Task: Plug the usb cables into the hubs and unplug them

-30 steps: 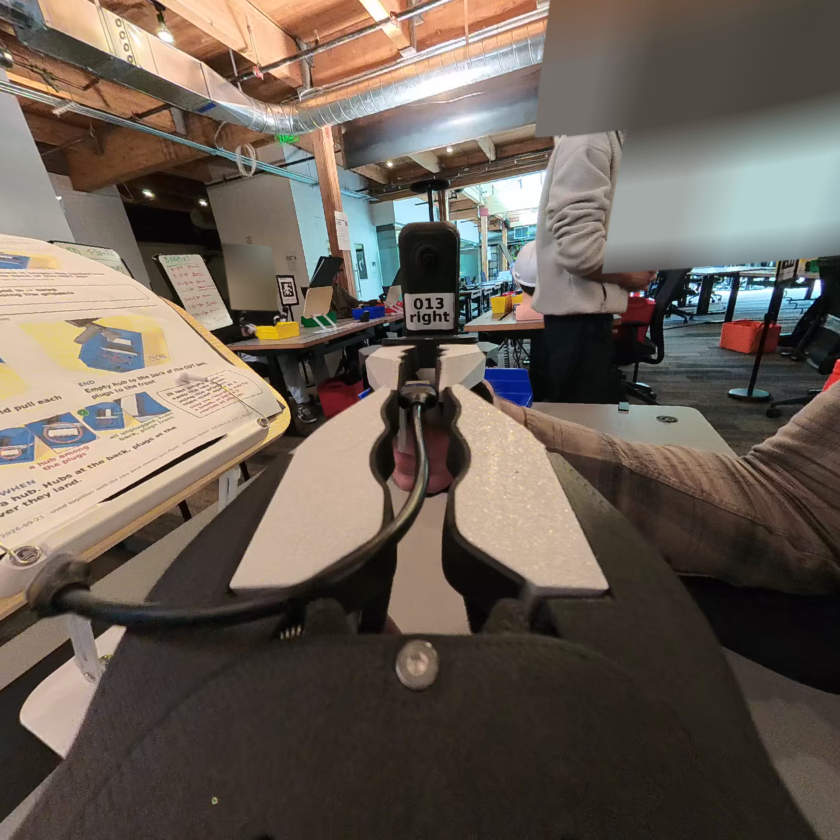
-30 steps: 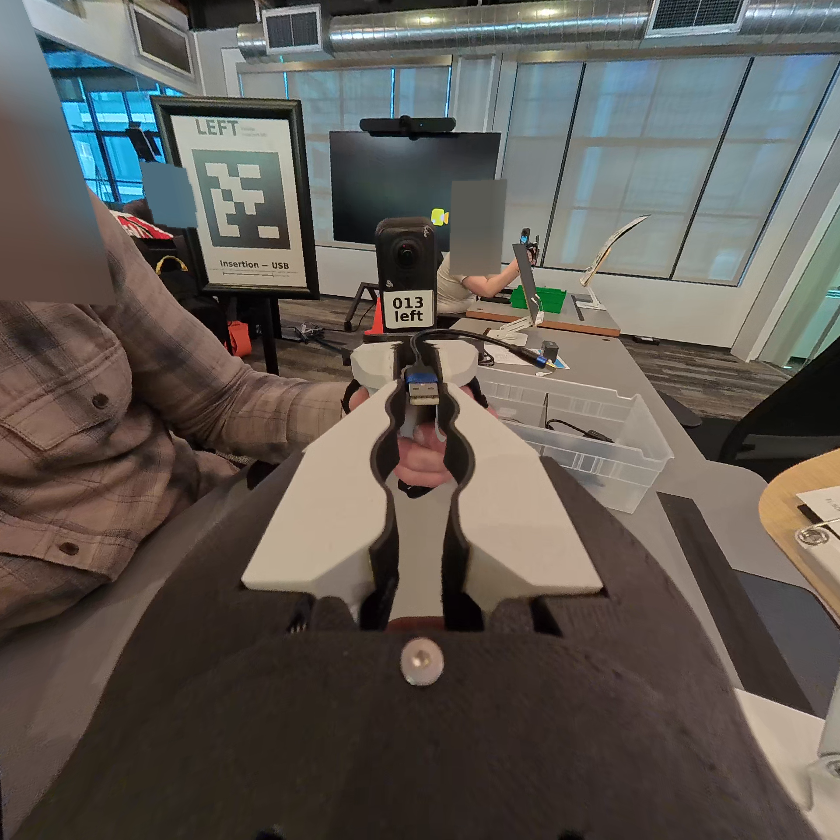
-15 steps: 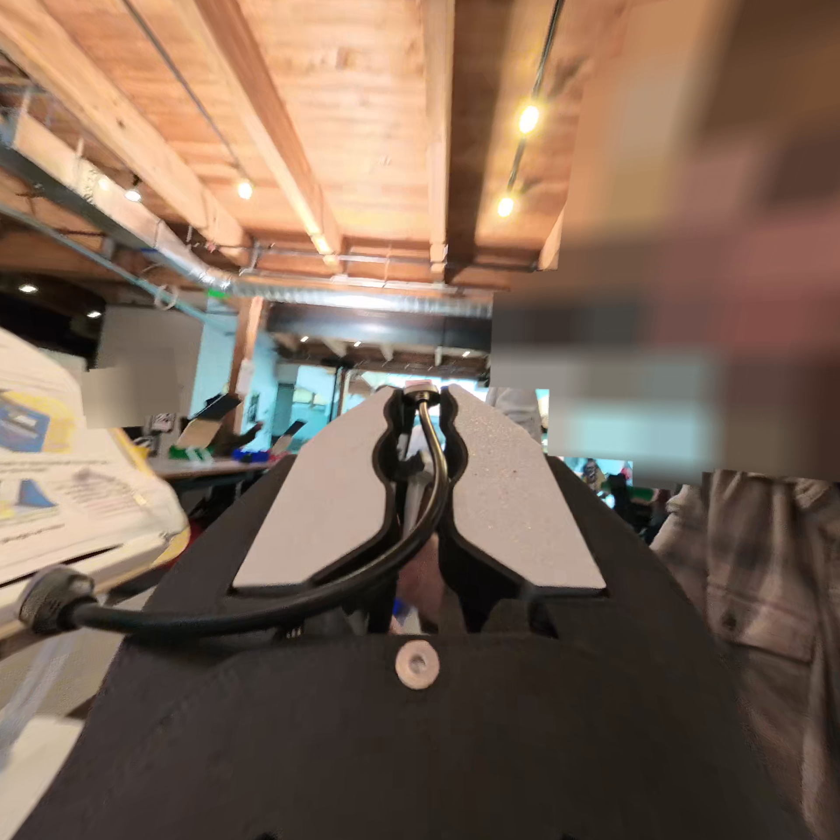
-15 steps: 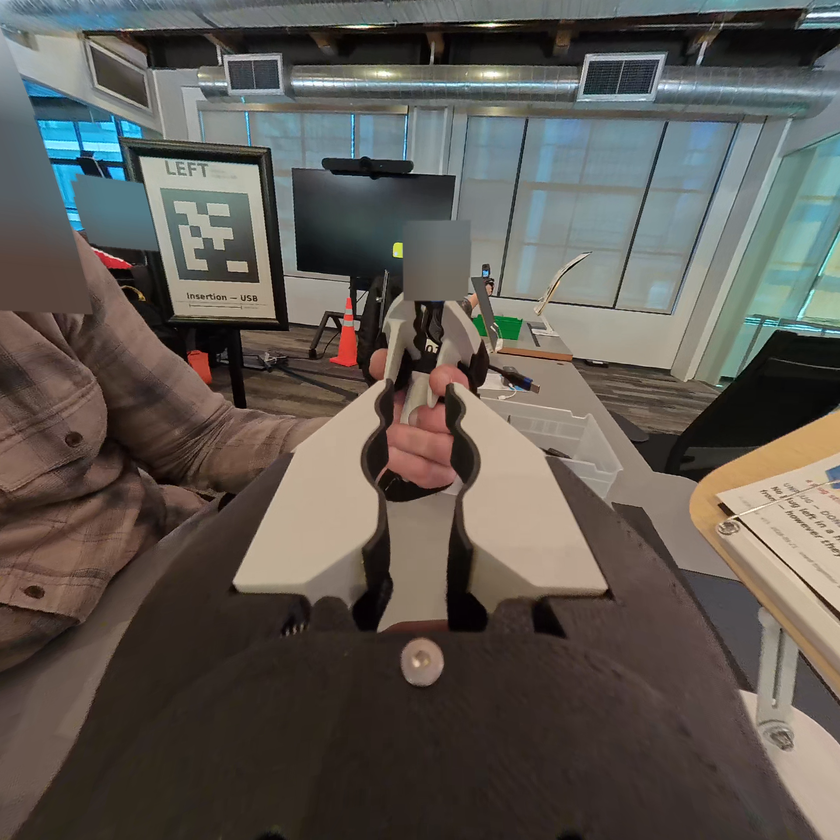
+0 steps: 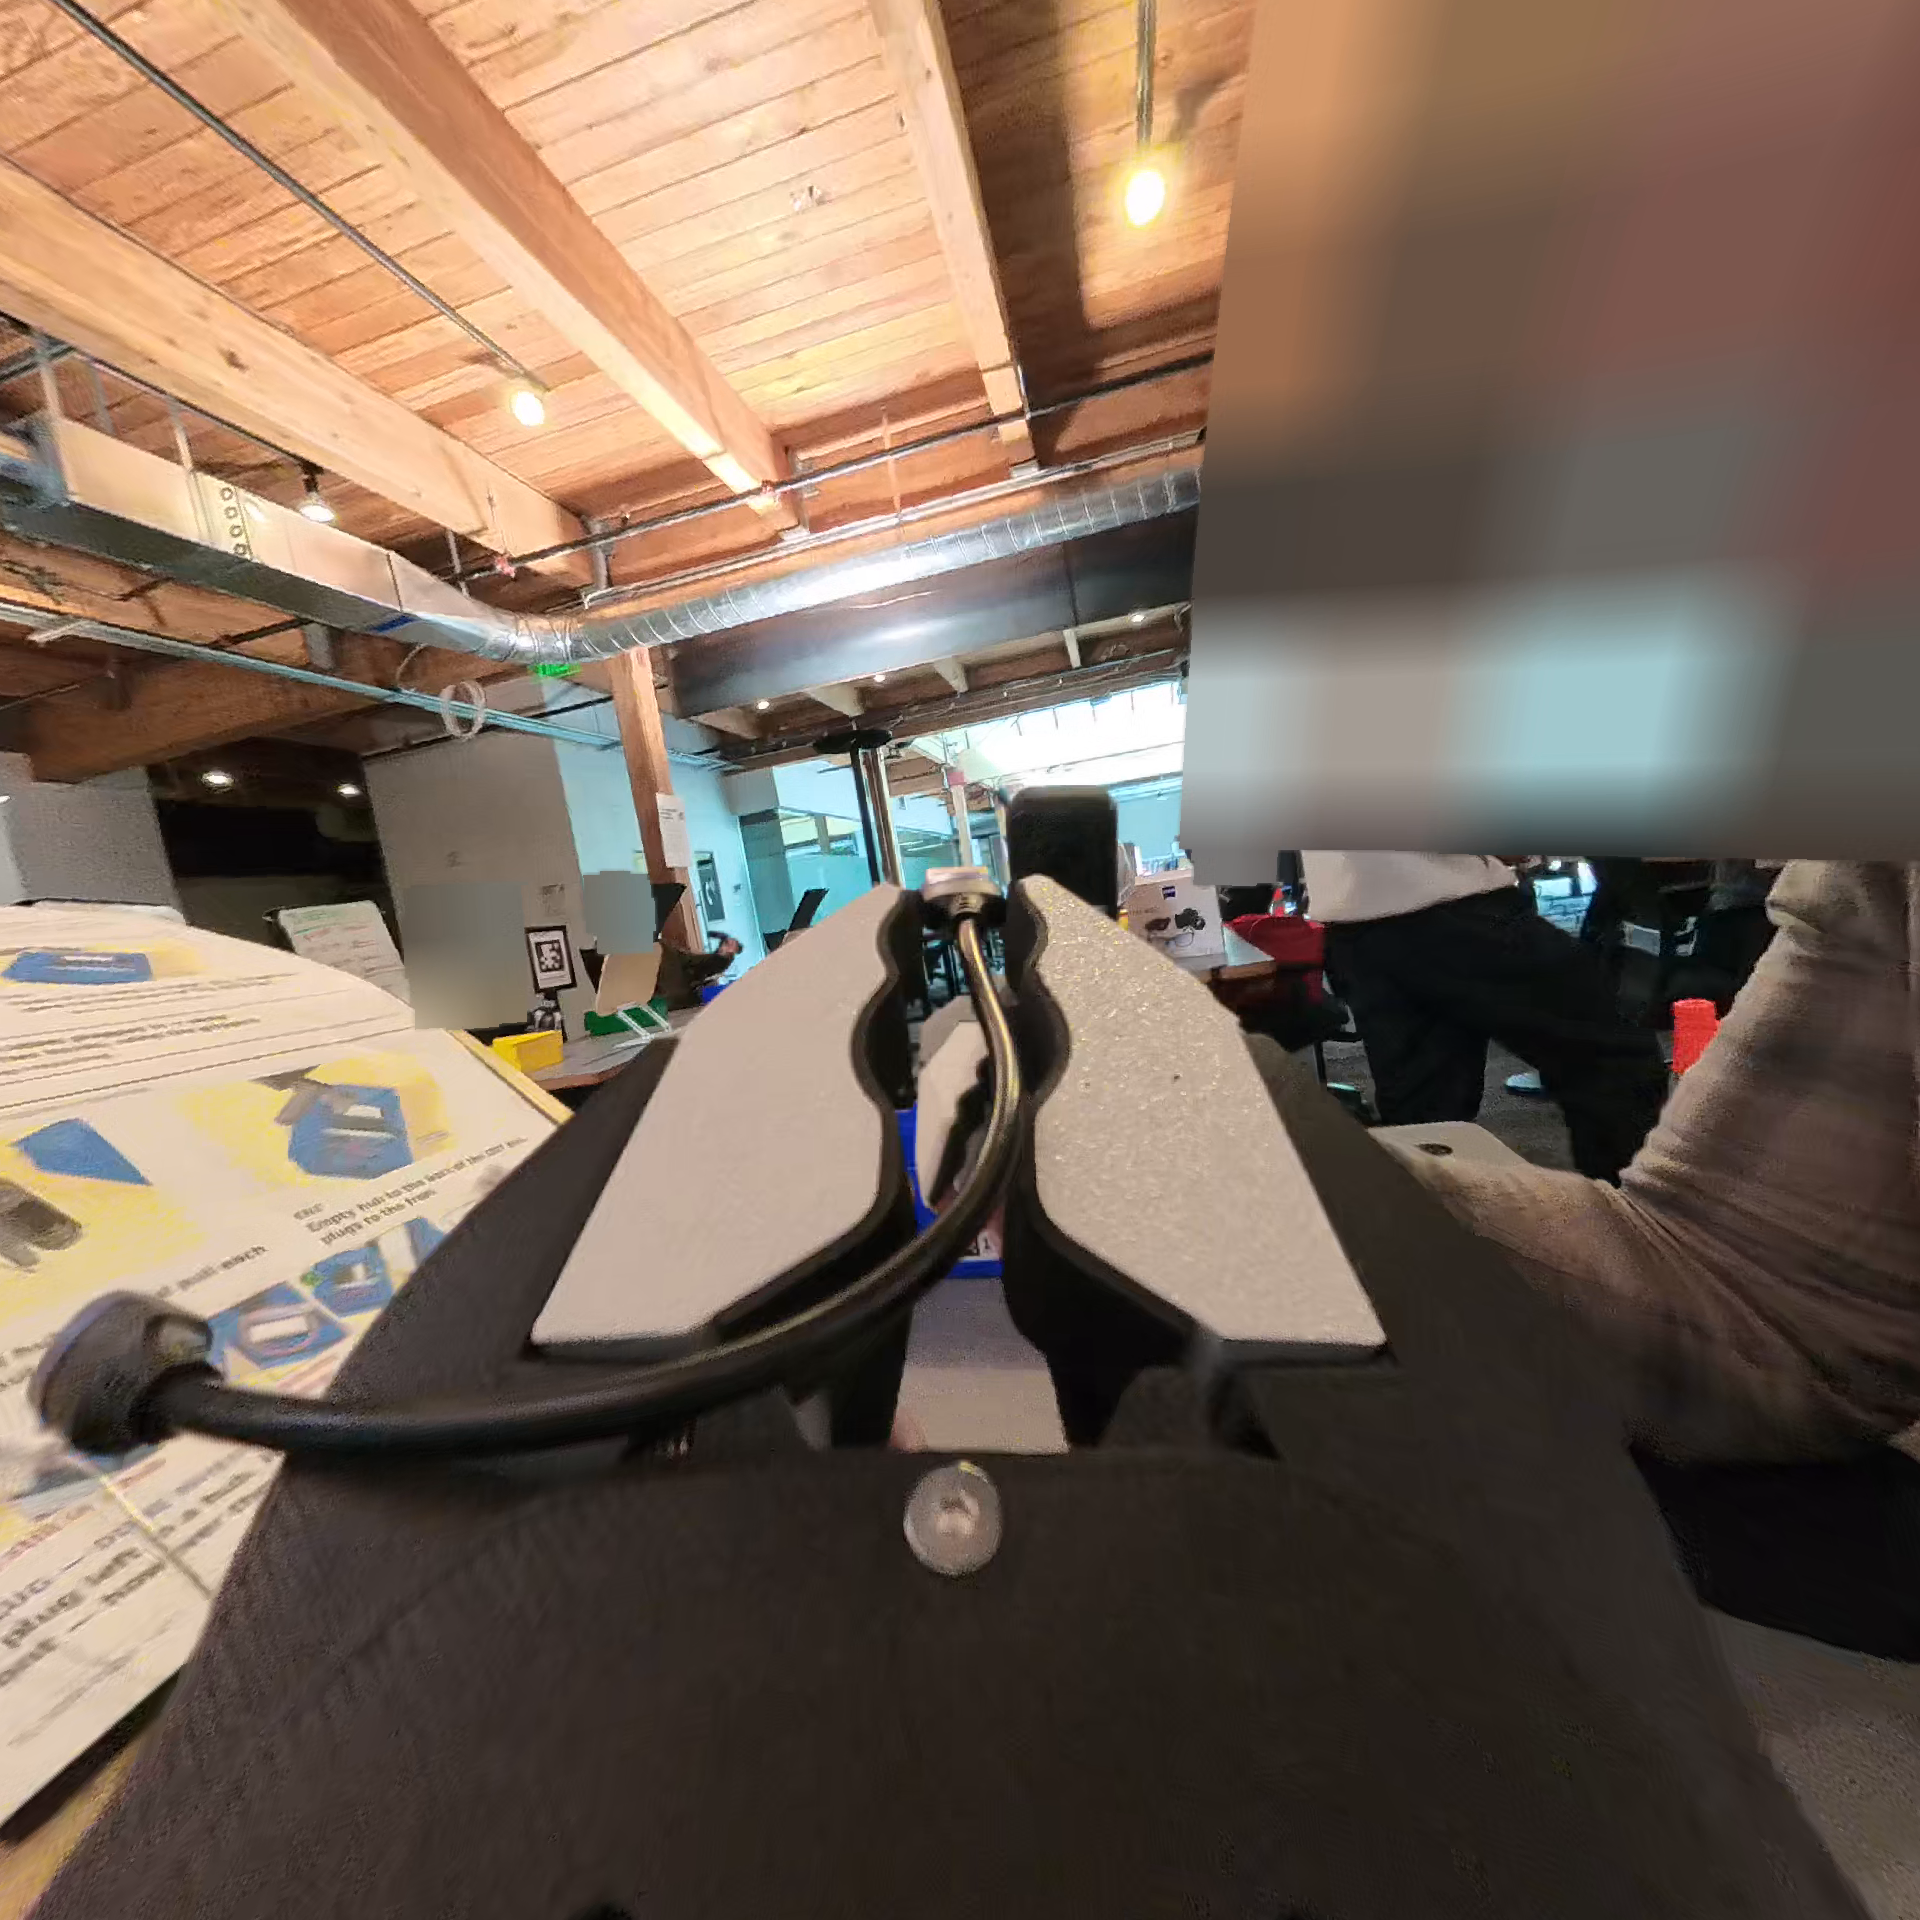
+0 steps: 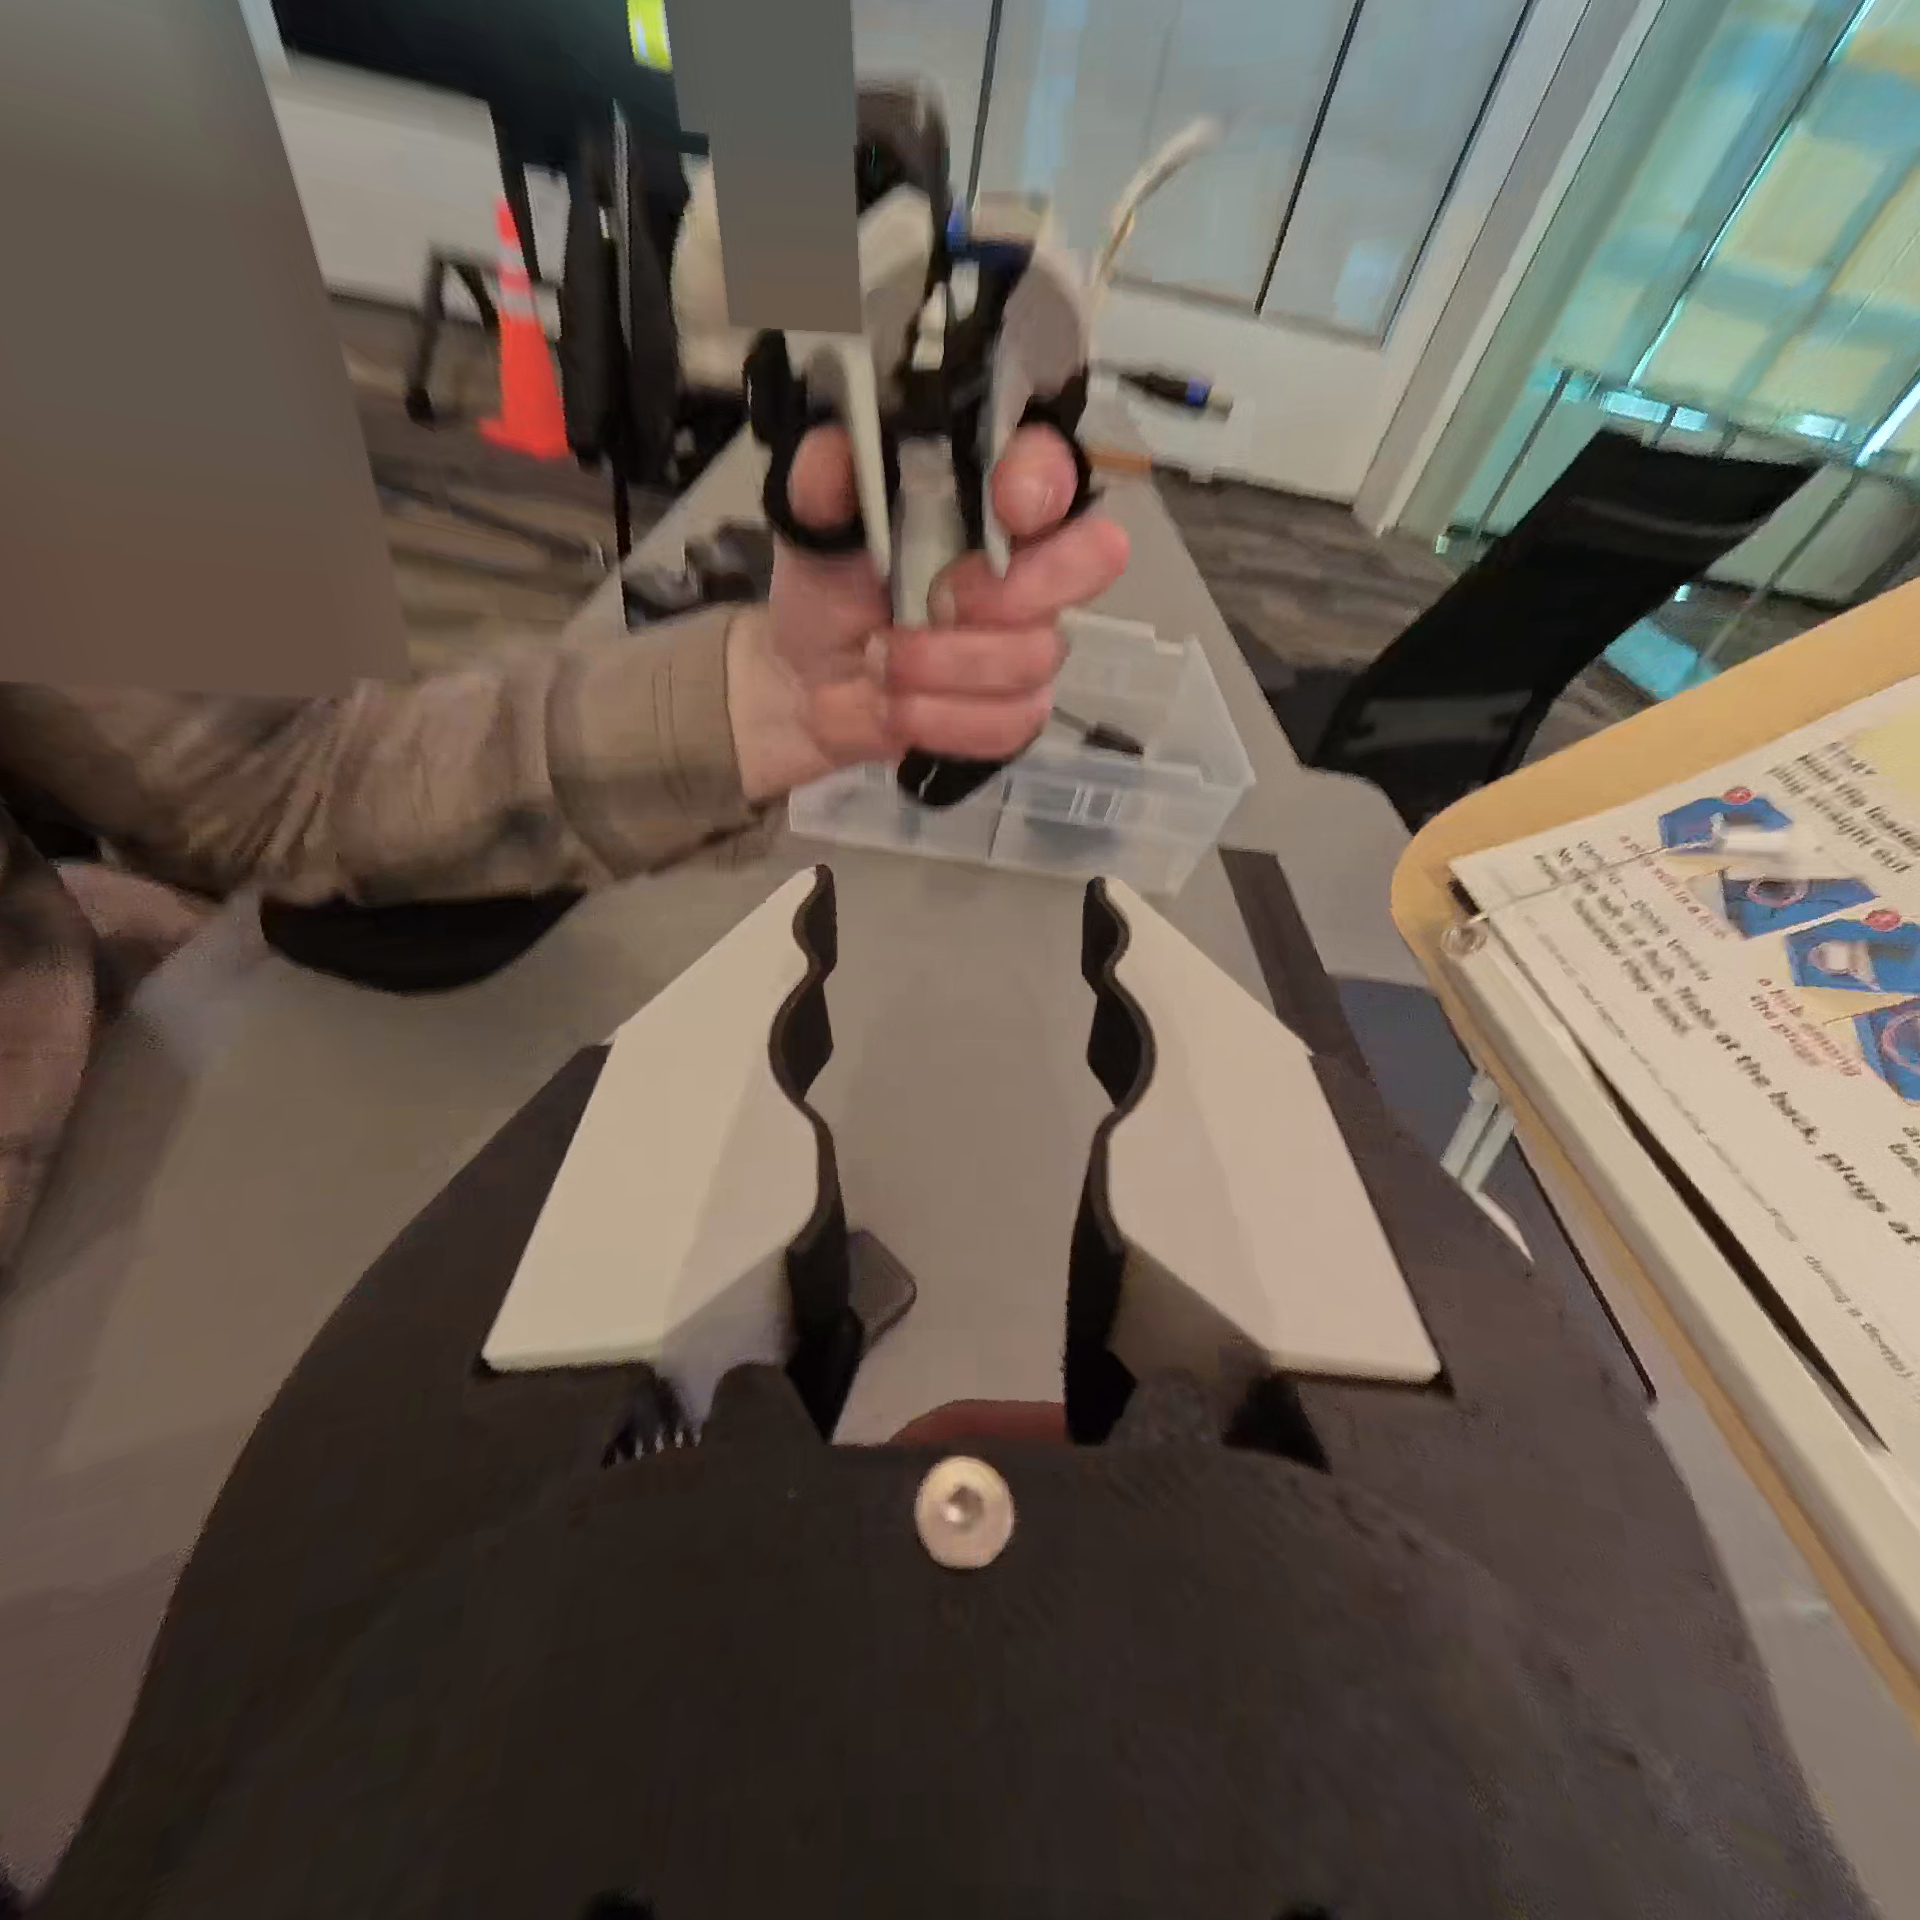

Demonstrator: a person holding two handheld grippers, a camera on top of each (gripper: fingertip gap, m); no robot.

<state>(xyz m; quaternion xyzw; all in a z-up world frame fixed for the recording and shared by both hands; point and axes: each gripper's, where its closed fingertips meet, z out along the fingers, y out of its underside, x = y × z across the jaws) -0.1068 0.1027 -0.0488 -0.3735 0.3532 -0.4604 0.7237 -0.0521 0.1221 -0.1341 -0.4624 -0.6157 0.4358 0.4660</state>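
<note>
Left wrist view: 1 gripped cable (image 5: 997, 1049).

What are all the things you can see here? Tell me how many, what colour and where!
USB cable: one, black, pinched at its plug end between the left tool's tips, looping out to the left.
Clear bin: one, see-through plastic, on the grey table behind the hand.
Instruction sheets: several, white with blue and yellow pictures, on a wooden board.
Traffic cone: one, orange, on the floor far back.
Chair: one, black, right of the table.
Left tool: one, white and black, shut on the cable.
Right tool: one, white and black, open, empty.
Hand: one, gripping the left tool's handle.
</note>
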